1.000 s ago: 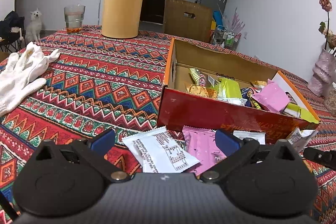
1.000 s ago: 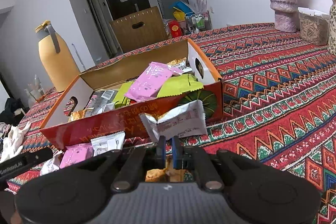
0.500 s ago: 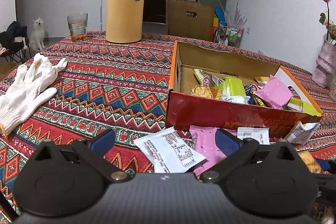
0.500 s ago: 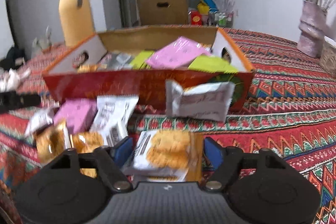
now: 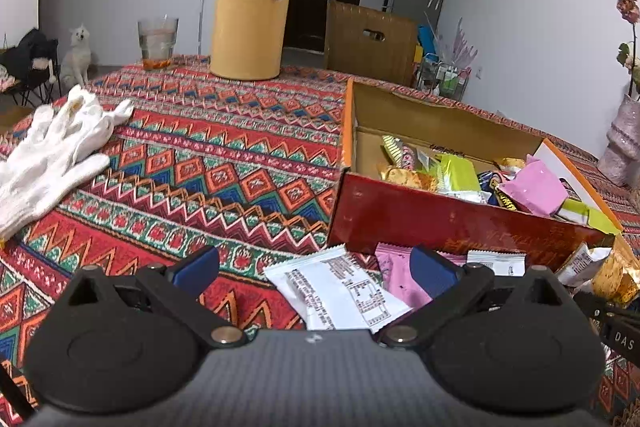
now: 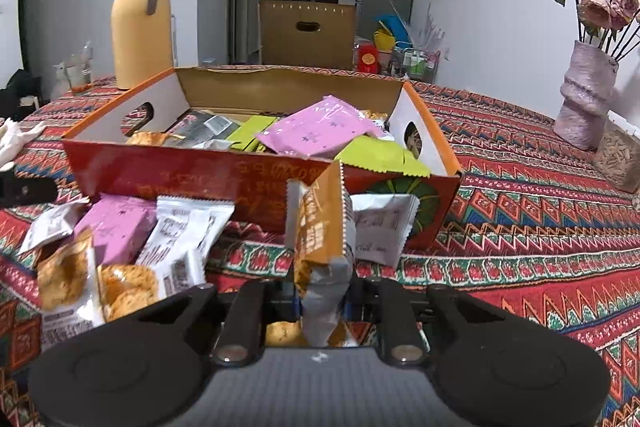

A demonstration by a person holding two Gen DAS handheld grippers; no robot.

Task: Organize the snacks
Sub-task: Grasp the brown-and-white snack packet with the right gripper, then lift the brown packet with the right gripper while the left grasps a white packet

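Note:
An open red and orange cardboard box (image 6: 200,175) holds several snack packets, with a pink one (image 6: 320,135) on top. My right gripper (image 6: 323,301) is in front of the box, its jaws closing. The pads are pressed on an orange and white cookie packet (image 6: 320,227), which stands on edge. Loose packets lie to its left: pink (image 6: 114,223), white (image 6: 184,235) and cookie packs (image 6: 68,275). My left gripper (image 5: 316,267) is open above a white packet (image 5: 340,291) and a pink packet (image 5: 396,267), just before the box's front wall (image 5: 440,223).
A yellow thermos jug (image 5: 250,7) and a glass (image 5: 157,43) stand at the far side of the patterned tablecloth. White gloves (image 5: 52,151) lie at the left. A vase of dried flowers (image 6: 584,103) stands at the right. Another white packet (image 6: 380,227) leans on the box.
My right gripper stood open around a cookie packet half a second ago. Now it is shut on it and the packet stands up on edge. My left gripper stays open and hardly moves.

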